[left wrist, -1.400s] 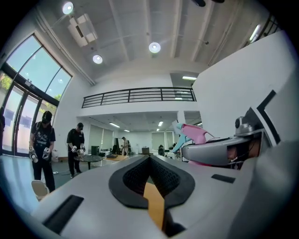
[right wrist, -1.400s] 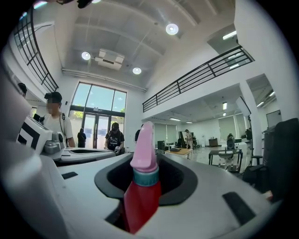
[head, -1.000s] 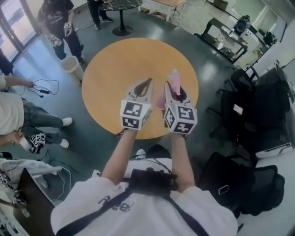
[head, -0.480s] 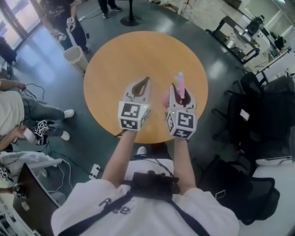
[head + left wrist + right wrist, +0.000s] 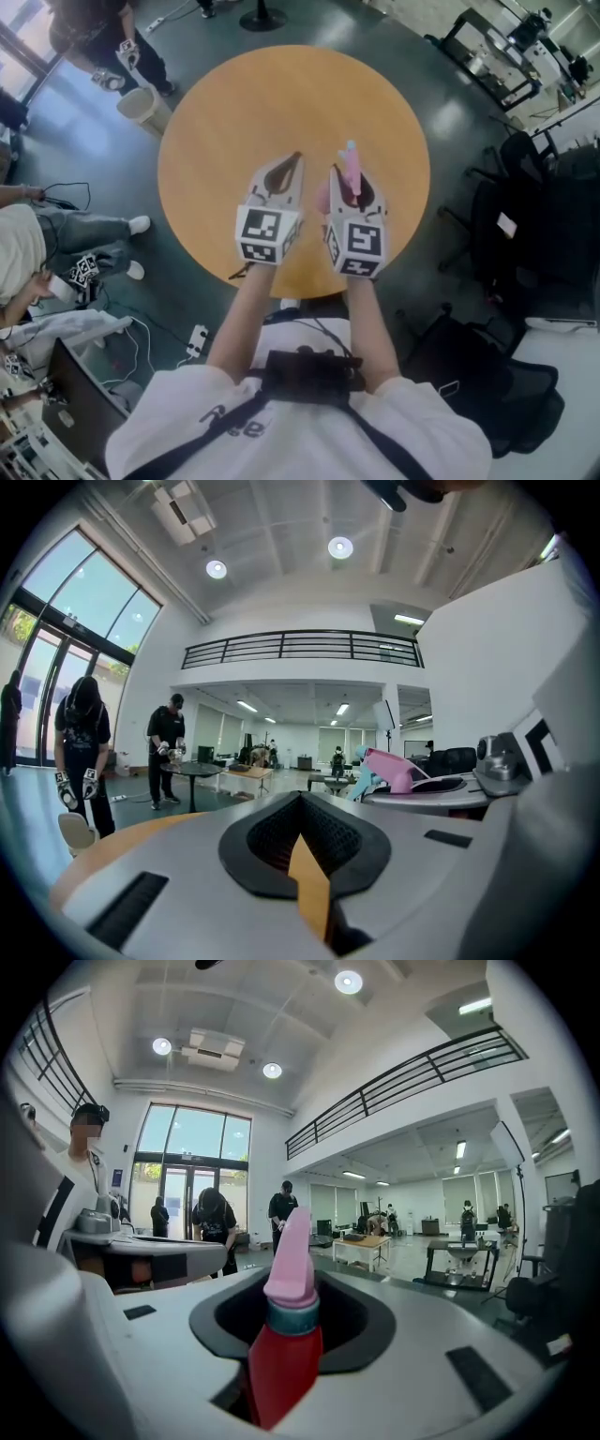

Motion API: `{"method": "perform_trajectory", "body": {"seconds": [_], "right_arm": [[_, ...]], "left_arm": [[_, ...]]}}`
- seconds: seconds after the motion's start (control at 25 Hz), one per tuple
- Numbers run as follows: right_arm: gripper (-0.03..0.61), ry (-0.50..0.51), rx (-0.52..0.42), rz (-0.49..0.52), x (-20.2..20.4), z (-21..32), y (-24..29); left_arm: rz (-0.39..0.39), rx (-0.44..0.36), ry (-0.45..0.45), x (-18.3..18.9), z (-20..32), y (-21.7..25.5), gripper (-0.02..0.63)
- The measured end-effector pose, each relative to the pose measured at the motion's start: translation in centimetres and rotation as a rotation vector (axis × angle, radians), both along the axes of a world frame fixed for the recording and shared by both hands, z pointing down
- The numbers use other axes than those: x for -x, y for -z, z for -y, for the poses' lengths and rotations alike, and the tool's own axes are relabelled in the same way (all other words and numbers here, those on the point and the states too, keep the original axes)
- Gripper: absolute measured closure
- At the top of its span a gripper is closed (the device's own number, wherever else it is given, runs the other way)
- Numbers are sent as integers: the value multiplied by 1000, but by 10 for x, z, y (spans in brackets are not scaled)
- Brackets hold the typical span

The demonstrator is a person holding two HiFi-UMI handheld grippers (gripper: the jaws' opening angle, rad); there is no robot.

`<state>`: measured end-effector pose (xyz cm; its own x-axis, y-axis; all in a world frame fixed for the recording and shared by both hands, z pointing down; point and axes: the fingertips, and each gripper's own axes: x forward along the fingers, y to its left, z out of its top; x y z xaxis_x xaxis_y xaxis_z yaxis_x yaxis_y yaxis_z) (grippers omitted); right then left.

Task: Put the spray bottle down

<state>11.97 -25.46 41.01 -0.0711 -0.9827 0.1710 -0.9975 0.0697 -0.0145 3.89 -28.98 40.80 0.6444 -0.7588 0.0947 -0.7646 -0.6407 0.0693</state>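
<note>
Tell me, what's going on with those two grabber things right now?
Right gripper jaws shut on spray bottle, over the round table. Left gripper jaws together, empty. Nothing in the way below.

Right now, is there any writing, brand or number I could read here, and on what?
White T-shirt: dark lettering, partly covered, too blurred to read.
Black-and-white marker cubes: square patterns only, no words.
Red spray bottle with a pink nozzle: no label shows.
Nothing else is legible.

Round wooden bench [image 5: 281, 94], pale waste bin [image 5: 142, 111] just beside it, black office chairs [image 5: 548, 225], seated person [image 5: 37, 239] at left.
</note>
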Motion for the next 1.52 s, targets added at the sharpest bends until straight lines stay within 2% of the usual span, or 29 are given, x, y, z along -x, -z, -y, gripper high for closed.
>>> {"method": "perform_trajectory", "body": {"seconds": [0.28, 0.64, 1.32, 1.52], "right_arm": [[420, -5, 66, 30, -12, 34, -31], [420, -17, 110, 8, -30, 76, -66], [419, 3, 68, -32, -57, 147, -103], [419, -3, 50, -57, -60, 165, -117]], "left_arm": [[18, 68, 10, -9, 24, -24, 604], [39, 181, 21, -16, 50, -68, 604], [76, 269, 57, -30, 71, -117, 604], [50, 316, 77, -27, 76, -127, 604]]}}
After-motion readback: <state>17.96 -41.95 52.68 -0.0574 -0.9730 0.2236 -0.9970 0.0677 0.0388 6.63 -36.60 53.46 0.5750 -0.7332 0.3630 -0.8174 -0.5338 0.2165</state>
